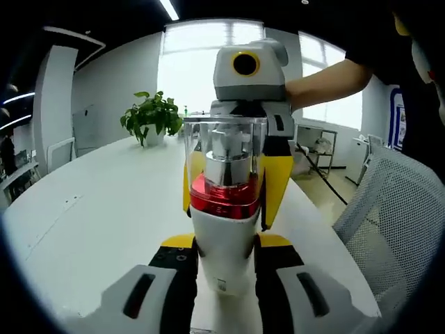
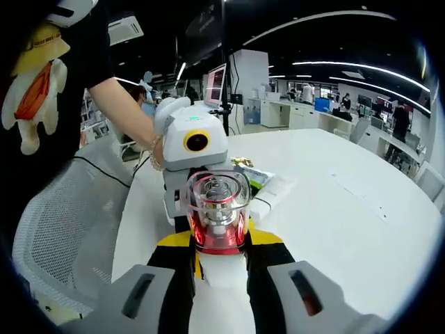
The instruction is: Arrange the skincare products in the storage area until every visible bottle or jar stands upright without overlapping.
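The white pump bottle with a red band and clear plastic cap (image 1: 224, 209) looks rigid, smooth and top-heavy; its glossy body may slip, so the firm white lower body is the safest hold, not the brittle cap. It stands upright above the white tabletop (image 1: 97, 216), between both tools. The left hand-held gripper (image 1: 224, 268) clamps its lower body, and the right hand-held gripper (image 2: 221, 268) clamps it from the opposite side.
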